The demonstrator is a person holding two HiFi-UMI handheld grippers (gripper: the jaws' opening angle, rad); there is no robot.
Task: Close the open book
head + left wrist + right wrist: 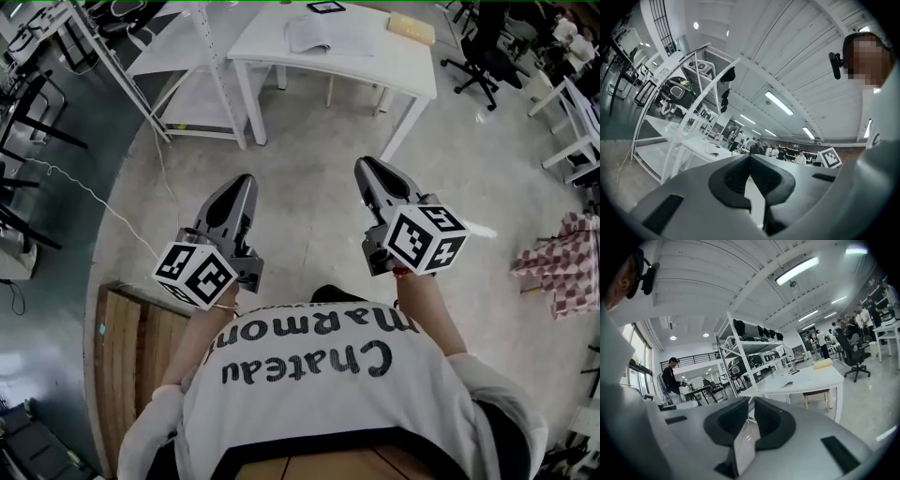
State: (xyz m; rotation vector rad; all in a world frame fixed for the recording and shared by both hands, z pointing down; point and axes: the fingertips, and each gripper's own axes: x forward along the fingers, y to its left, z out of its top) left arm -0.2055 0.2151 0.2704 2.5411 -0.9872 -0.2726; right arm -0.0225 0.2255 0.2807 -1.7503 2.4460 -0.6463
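The open book (319,36) lies flat on a white table (412,70) at the top of the head view, well ahead of both grippers. It also shows small and far off in the left gripper view, book (712,149), and in the right gripper view, book (787,384). My left gripper (246,180) and right gripper (364,165) are held side by side over bare floor, pointing toward the table. Both have their jaws together with nothing between them: left gripper (750,157), right gripper (751,400).
A tan block (411,28) and a black marker card (325,7) share the table. A white shelving rack (202,66) stands left of it, an office chair (483,52) to the right. A wooden pallet (131,347), a floor cable (84,192) and a checked cloth (562,267) flank me.
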